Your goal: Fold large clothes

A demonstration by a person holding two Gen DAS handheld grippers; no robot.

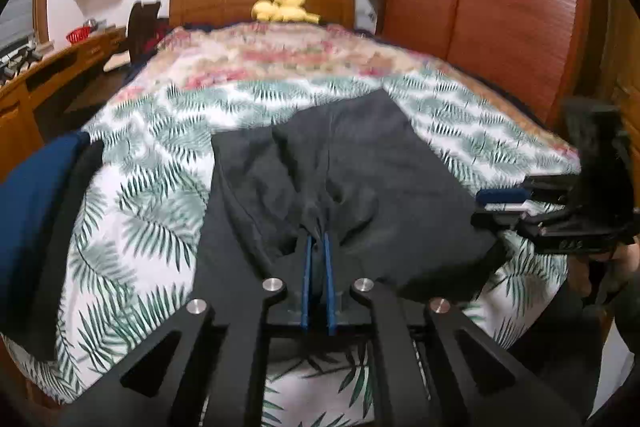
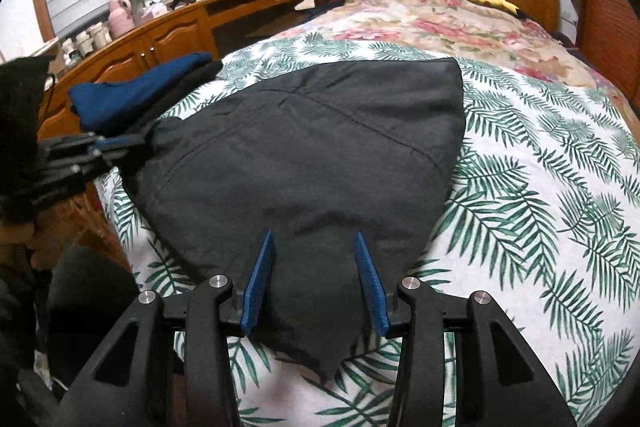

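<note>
Item: 1 dark padded jacket [image 2: 304, 155], lying spread on the palm-print bedspread [image 2: 540, 187] near the foot of the bed. It is looking soft, limp and light; hems and corners are offering the best hold.

Left gripper [image 1: 318, 239]: pinching a fold of the near edge. Right gripper [image 2: 314, 239]: fingers spread, straddling the hem.

Open bedspread is lying to the right; folded blue clothes [image 2: 132, 95] are crowding the left edge.
</note>
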